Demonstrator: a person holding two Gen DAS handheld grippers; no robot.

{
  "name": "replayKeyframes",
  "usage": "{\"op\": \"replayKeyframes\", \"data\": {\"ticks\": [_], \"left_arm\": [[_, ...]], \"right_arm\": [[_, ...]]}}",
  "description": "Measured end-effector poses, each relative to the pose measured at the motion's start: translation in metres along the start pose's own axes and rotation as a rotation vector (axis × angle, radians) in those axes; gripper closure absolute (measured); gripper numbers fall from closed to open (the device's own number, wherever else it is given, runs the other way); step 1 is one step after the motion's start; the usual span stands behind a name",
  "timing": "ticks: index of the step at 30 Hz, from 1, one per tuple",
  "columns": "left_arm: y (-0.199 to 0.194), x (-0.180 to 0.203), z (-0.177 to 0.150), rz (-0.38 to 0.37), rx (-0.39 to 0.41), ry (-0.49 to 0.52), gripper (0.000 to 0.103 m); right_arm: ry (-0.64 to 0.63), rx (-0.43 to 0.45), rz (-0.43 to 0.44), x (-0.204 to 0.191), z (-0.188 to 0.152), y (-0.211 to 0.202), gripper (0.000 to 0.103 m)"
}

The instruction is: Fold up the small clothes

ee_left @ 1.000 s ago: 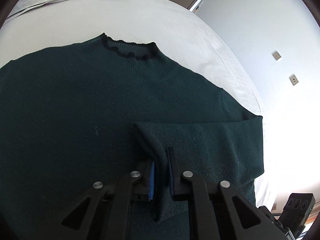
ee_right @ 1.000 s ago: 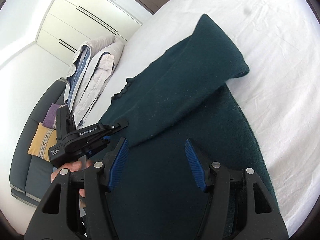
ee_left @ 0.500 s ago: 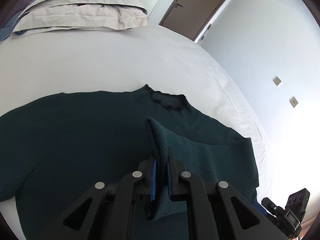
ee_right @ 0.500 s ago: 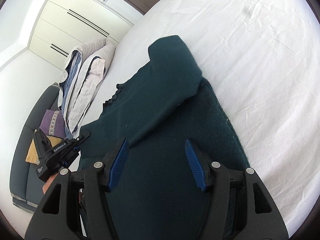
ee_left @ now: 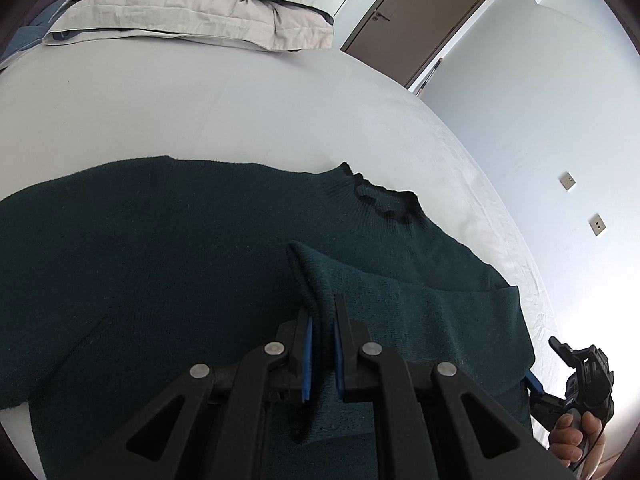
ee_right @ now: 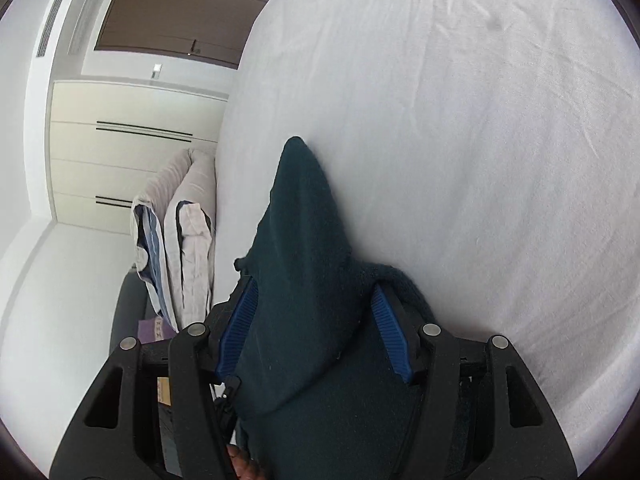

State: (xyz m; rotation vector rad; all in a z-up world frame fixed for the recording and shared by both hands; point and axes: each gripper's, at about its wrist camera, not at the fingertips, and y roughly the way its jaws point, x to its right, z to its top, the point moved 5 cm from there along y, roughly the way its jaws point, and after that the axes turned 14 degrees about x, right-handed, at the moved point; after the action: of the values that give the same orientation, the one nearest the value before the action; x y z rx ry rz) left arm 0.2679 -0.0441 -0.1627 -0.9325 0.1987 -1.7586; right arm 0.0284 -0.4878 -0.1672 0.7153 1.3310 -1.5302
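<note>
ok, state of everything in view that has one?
sweater: spread flat on the bed, one sleeve folded across the body
sleeve cuff: pinched, lifted
left gripper: shut on sleeve cuff
right gripper: open, sweater fabric between its pads
door: closed

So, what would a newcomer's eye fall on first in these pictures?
First, the dark green sweater spread flat on the white bed, filling the foreground. Next, the left gripper, shut on the sleeve cuff folded over the sweater's body. Beyond, grey pillows are stacked at the bed's far end.
</note>
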Motion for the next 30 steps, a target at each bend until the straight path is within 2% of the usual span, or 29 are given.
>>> {"op": "replayKeyframes", "data": {"ticks": [2,5,7,11,14,16,19,22,24,25,26,27,28,30], "left_arm": [[0.002,0.002,-0.005,0.006,-0.009,-0.014,0.094],[0.002,0.002,-0.009,0.004,-0.008,-0.023,0.093],[0.003,0.004,-0.01,0.004,-0.008,-0.021,0.093],[0.004,0.002,-0.012,0.001,-0.006,-0.023,0.091],[0.006,0.001,-0.014,-0.007,-0.005,-0.03,0.09],[0.007,0.001,-0.014,-0.006,-0.002,-0.027,0.09],[0.009,0.005,-0.012,-0.001,0.001,-0.022,0.09],[0.01,0.006,-0.012,-0.003,0.001,-0.021,0.09],[0.01,0.007,-0.011,-0.006,0.003,-0.022,0.09],[0.01,0.008,-0.01,-0.01,0.006,-0.022,0.09],[0.01,0.008,-0.01,-0.013,0.009,-0.023,0.09],[0.009,0.008,-0.009,-0.017,0.017,-0.026,0.09],[0.008,0.008,-0.009,-0.02,0.024,-0.025,0.09],[0.009,0.009,-0.009,-0.022,0.032,-0.023,0.089]], "right_arm": [[0.027,0.022,0.011,0.003,0.005,0.001,0.046],[0.06,0.05,0.019,0.01,0.005,0.0,0.051],[0.052,0.065,0.021,0.01,0.004,0.0,0.056],[0.04,0.064,0.006,0.009,0.001,-0.006,0.057],[-0.026,0.103,-0.042,-0.005,0.006,-0.027,0.053],[-0.102,0.127,-0.025,-0.026,0.007,-0.034,0.053],[-0.208,0.039,0.04,-0.06,-0.006,-0.012,0.053],[-0.25,-0.059,0.083,-0.075,-0.025,0.022,0.053],[-0.248,-0.071,0.016,-0.062,-0.028,0.041,0.053],[-0.237,-0.064,-0.038,-0.048,-0.025,0.049,0.057],[-0.207,-0.065,-0.04,-0.034,-0.022,0.054,0.064],[-0.182,-0.057,-0.041,-0.022,-0.018,0.055,0.087],[-0.158,-0.053,-0.041,-0.01,-0.014,0.053,0.103],[-0.125,-0.038,-0.005,-0.001,-0.008,0.047,0.103]]}}
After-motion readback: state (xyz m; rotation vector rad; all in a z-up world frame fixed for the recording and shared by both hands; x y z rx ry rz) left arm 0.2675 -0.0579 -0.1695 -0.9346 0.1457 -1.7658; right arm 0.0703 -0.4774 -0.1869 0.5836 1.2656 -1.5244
